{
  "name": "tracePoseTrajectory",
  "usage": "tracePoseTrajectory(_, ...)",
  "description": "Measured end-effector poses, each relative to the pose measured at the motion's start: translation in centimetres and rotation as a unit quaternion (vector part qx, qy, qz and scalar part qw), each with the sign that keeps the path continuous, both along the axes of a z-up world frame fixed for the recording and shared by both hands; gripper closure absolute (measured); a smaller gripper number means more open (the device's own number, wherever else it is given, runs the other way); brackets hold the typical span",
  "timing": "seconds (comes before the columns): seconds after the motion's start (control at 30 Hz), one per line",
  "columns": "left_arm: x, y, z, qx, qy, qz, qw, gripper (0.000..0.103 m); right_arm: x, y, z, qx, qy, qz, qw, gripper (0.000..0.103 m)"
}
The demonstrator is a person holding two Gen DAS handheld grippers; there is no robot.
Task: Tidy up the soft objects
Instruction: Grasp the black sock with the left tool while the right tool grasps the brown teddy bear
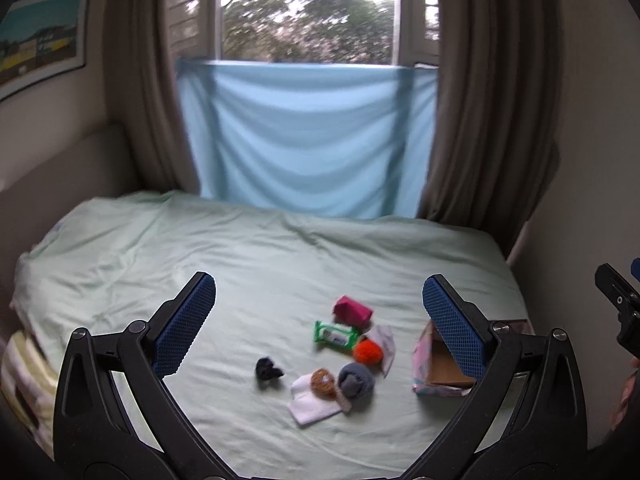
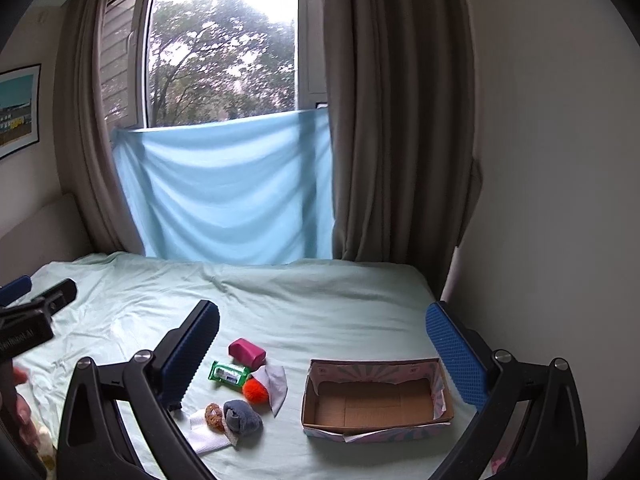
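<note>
Both pairs of tongs stand wide apart and hold nothing, raised above the bed. The left tongs frame the cluster of soft things between their blue ribbed pads; the right tongs frame the open cardboard box with pastel patterned outside, which is empty and lies on the pale green bedsheet.

Left of the box lies the cluster: a magenta folded cloth block farthest, then a green packet of wipes with a white label, whose printing is too blurred to read. Touching it on the near right is an orange fuzzy ball beside a grey-white fabric pouch. Nearer lie a rolled grey-blue sock, a brown scrunchy ring and a white folded cloth under them.

The left wrist view alone shows a small black crumpled fabric piece, left of the white cloth and apart from it; in the right view the left pad hides that spot. There the box is half covered by the right pad. A striped yellow and white cloth shows at the left edge, cut off.

Beyond the bed hangs a light blue sheet across the window, between brown curtains. A framed picture hangs on the left wall; lettering on the other tongs' body in the right view is unreadable.
</note>
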State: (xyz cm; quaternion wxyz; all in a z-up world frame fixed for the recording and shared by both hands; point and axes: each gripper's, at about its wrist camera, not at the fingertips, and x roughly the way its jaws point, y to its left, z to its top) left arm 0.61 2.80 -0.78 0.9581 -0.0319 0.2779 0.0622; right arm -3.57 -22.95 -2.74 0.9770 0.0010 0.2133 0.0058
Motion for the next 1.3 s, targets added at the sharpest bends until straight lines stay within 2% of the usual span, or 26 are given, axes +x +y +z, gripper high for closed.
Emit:
tracePoseTrajectory(0.17,-0.4,3.2,-3.0,-0.002,0.025,0.025,0.9994,0.000,1.0,1.3,-2.6,0.005,0.022,0.033,0.999,0.000)
tracePoseTrajectory(0.3,-0.1,6.2,-5.9,-0.015,0.048,0.016,0.9986,0.000,1.1,3.3,-4.9,0.004,0.041,0.035,0.999,0.000)
tracePoseTrajectory(0.5,2.0,10.5,-11.1,-0.025,0.090,-0.030,0.9951,0.000,1.0,8.1,-9.2,0.012,0.072,0.028,0.997,0.000)
tracePoseTrajectory(0.6,3.3,11.9,-14.2,-0.017,0.109,-0.061,0.9920,0.000,1.6,11.4,-12.2,0.012,0.090,0.025,0.996,0.000)
tracePoseTrajectory(0.9,8.3,15.7,-26.0,-0.019,0.148,-0.133,0.9800,0.000,5.0,18.8,-22.3,0.016,0.124,0.004,0.992,0.001)
tracePoseTrajectory(1.07,10.9,16.6,-32.8,-0.023,0.164,-0.169,0.9716,0.000,8.0,21.5,-29.5,0.012,0.155,0.014,0.988,0.009)
tracePoseTrajectory(1.13,11.9,16.5,-35.2,-0.017,0.169,-0.180,0.9689,0.001,9.4,22.5,-32.6,0.002,0.168,0.019,0.986,0.017)
tracePoseTrajectory(1.27,13.3,16.1,-39.9,-0.014,0.180,-0.194,0.9642,0.002,11.4,23.4,-37.3,-0.014,0.178,0.028,0.984,0.024)
tracePoseTrajectory(1.3,13.6,16.1,-40.8,-0.015,0.182,-0.197,0.9633,0.002,11.9,23.7,-38.5,-0.022,0.181,0.034,0.983,0.030)
